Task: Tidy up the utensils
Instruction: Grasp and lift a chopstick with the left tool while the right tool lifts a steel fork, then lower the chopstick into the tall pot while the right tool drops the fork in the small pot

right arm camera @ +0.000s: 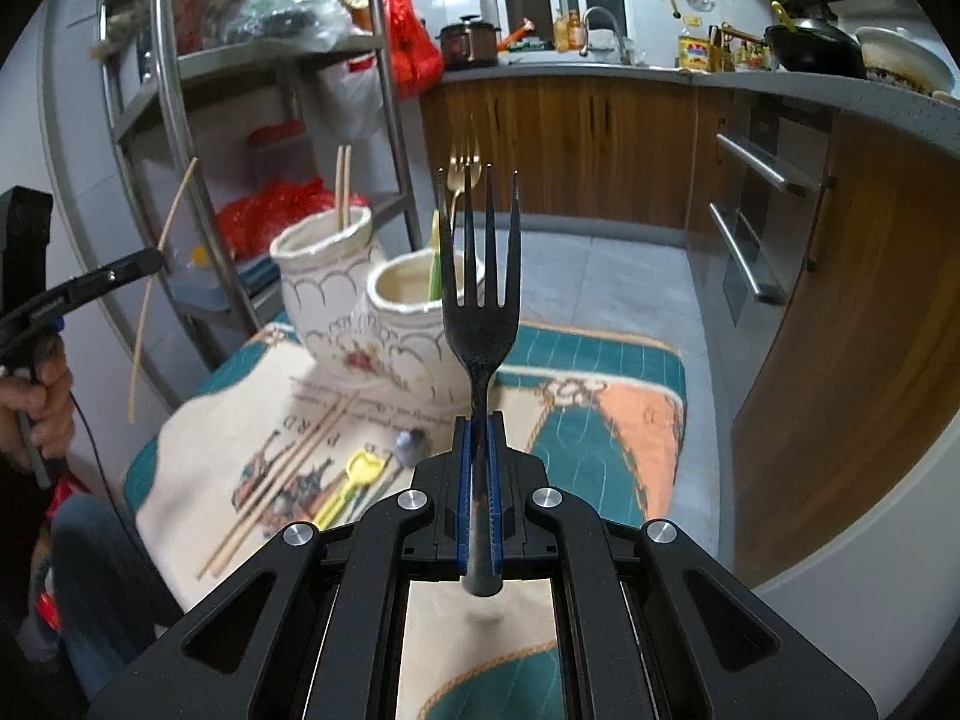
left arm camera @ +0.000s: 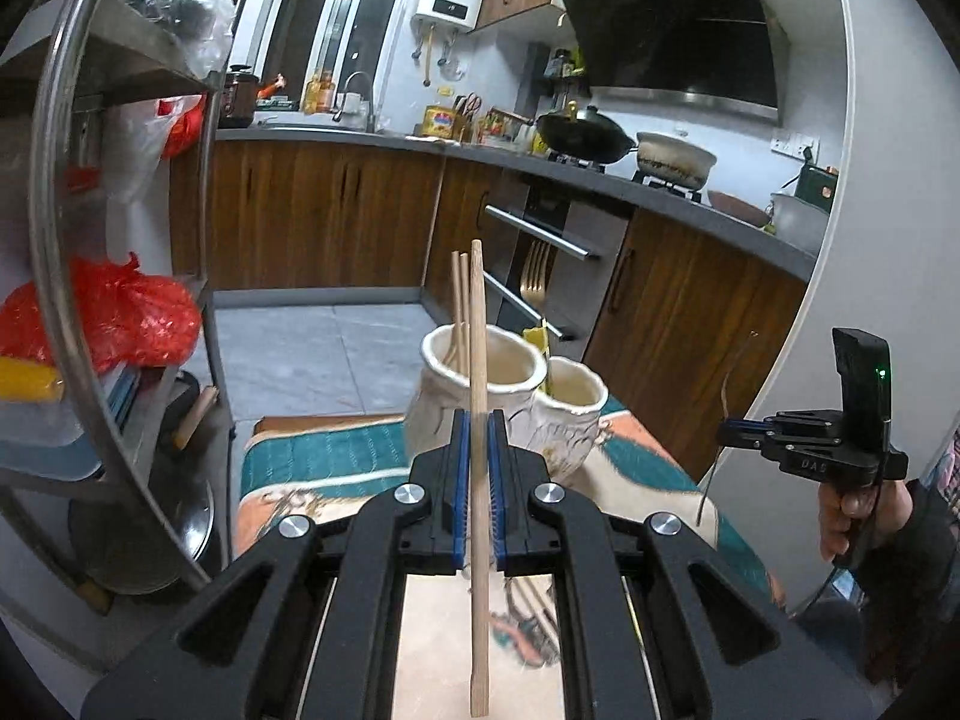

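Clenched in the left gripper [left arm camera: 478,468], nearest the lens, a single wooden chopstick [left arm camera: 478,360] stands upright between the blue pads, gripped near its middle; the right gripper [right arm camera: 478,480] likewise has its jaws clamped on the lower handle of a dark metal fork [right arm camera: 478,324], tines up. Ahead of both sit 2 joined cream ceramic holders on a patterned cloth [right arm camera: 600,420] over the worktop: the taller holder [right arm camera: 327,276] carries 2 chopsticks [right arm camera: 343,186], the shorter holder [right arm camera: 408,312] a gold fork [right arm camera: 465,171] and a green utensil. I judge the pots heavy enough to stay put but brittle at the rim, so a utensil should drop in from straight above. Loose on the cloth lie a chopstick pair [right arm camera: 282,474] and a yellow spoon [right arm camera: 360,474]. The fork looks stiff, weighty and slick, best held on the flat handle; the chopstick is light, rigid and prone to pivoting in a mid-shaft grip. Room is open above the holders, but a steel rack [right arm camera: 174,120] stands close on the left, and the cloth's far edge lies just behind them.
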The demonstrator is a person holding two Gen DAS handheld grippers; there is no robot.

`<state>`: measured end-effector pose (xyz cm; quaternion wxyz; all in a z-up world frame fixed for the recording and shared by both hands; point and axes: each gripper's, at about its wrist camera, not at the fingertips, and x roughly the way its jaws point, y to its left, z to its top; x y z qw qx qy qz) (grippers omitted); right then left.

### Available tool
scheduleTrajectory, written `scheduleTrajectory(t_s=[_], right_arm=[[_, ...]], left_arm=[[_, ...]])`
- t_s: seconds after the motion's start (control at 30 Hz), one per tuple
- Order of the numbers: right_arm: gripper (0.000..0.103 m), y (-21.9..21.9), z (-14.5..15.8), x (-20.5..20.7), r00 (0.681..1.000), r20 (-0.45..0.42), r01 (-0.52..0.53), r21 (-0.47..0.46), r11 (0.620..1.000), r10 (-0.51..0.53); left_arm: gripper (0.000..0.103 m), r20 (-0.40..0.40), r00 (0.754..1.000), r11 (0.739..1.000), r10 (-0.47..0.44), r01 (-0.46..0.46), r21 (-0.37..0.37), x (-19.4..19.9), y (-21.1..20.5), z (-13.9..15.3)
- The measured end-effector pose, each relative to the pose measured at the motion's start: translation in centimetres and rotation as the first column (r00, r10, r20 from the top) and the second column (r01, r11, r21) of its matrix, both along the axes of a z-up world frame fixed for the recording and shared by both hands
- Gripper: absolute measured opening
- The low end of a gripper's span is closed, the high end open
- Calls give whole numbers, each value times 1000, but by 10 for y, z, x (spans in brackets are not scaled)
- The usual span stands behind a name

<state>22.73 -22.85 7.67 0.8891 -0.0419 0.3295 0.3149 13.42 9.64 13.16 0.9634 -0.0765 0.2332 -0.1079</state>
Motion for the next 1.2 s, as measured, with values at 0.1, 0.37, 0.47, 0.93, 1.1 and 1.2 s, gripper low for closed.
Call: scheduleTrajectory(t_s=[0.1, 0.37, 0.47, 0.93, 1.1, 1.2], right_arm=[[6, 1, 5, 5, 1000, 16, 11, 32, 999, -11], [6, 9, 29, 25, 995, 98, 3, 129, 992, -15], [6, 17, 39, 36, 992, 124, -11, 166, 986, -10], [6, 53, 49, 79, 987, 161, -63, 232, 971, 25], [6, 63, 44, 86, 988, 152, -63, 230, 971, 28], [6, 72, 35, 88, 989, 145, -64, 198, 978, 36]], left_arm=[[6, 27, 1000, 1000, 7, -7, -18, 8, -1, -1], [6, 117, 993, 997, 28, -19, -80, 30, 8, 5], [6, 164, 986, 995, 24, -7, -101, 39, 12, 14], [6, 331, 942, 986, 53, 3, -167, 90, 7, 39], [6, 398, 911, 984, 112, -47, -170, 100, 0, 40], [6, 372, 921, 989, 115, -71, -130, 113, -11, 26]])
